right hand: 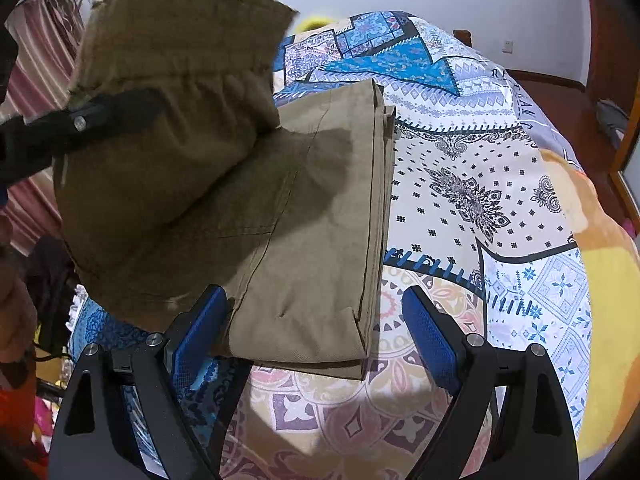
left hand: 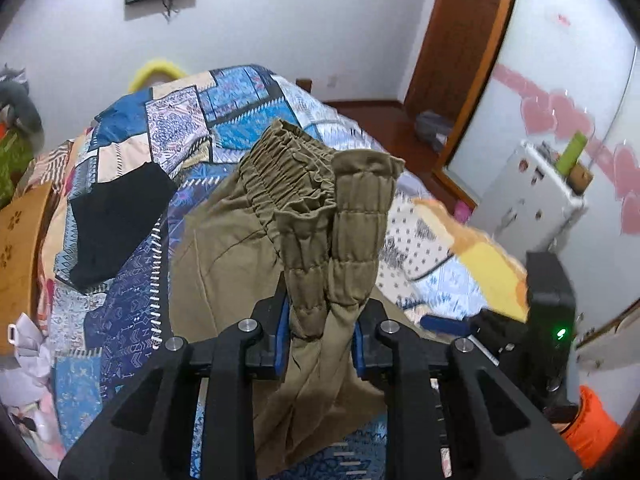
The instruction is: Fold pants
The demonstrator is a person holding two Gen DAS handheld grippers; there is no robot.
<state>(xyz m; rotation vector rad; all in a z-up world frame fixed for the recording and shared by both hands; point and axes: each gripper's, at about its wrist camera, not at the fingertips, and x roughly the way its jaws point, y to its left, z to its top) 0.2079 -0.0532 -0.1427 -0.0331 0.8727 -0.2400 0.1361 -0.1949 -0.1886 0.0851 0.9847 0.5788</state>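
Note:
Olive-brown pants (right hand: 320, 220) lie folded lengthwise on the bed. My left gripper (left hand: 320, 332) is shut on the bunched elastic waistband (left hand: 352, 216) and holds that end lifted above the rest of the pants (left hand: 224, 256). The right wrist view shows the raised waistband end (right hand: 168, 120) hanging over the flat part, with the left gripper (right hand: 80, 120) at its left side. My right gripper (right hand: 316, 300) stands open low over the near folded edge. Its left pad (right hand: 200, 324) lies against the cloth's left corner and its right pad (right hand: 432, 340) stands clear over the bedcover.
A patchwork bedcover (right hand: 460, 160) spreads around the pants. On it a black garment (left hand: 116, 220) lies to the left and a yellow-orange blanket (right hand: 612, 280) lies at the right edge. A white cabinet (left hand: 532, 192) and a wooden door frame (left hand: 460, 40) stand beyond the bed.

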